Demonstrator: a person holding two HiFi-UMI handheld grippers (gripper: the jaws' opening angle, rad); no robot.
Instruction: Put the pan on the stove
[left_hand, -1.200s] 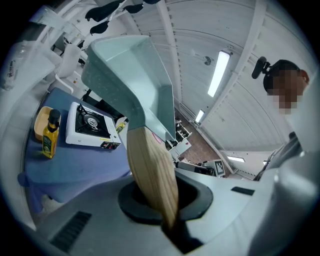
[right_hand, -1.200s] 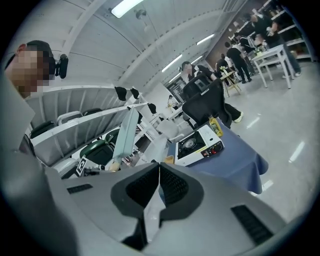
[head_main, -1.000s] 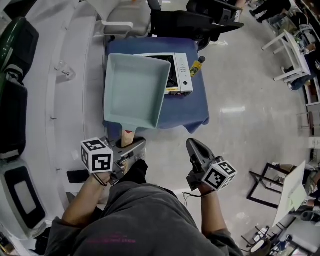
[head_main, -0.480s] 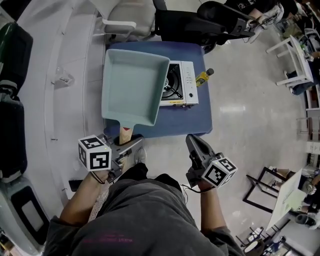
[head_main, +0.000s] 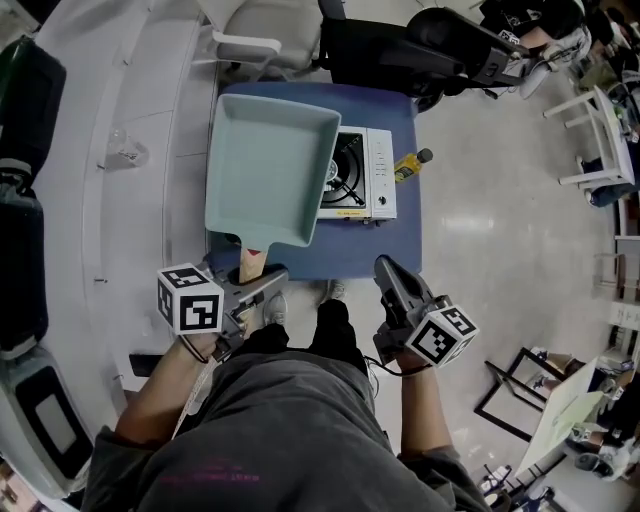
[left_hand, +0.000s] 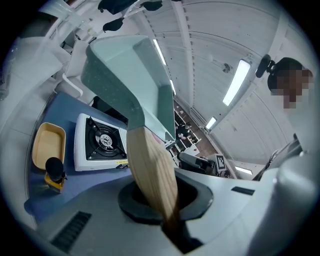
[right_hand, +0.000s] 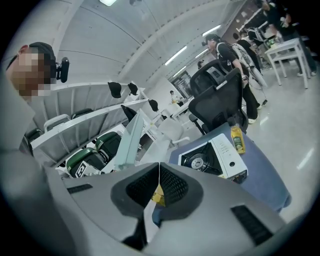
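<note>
A pale green square pan hangs above the left part of the blue table, and its right edge overlaps the white gas stove. My left gripper is shut on the pan's wooden handle at the table's near edge. In the left gripper view the handle runs up from the jaws to the tilted pan, with the stove below it. My right gripper is shut and empty, near the table's front right corner. In the right gripper view the stove lies ahead.
A yellow oil bottle stands to the right of the stove. A yellow tray lies on the table beside the stove. Black office chairs stand behind the table. White counters and dark seats run along the left.
The pan stays in the left gripper's hold. The person has stepped closer to the table. More of the stove's burner shows to the right of the pan.
</note>
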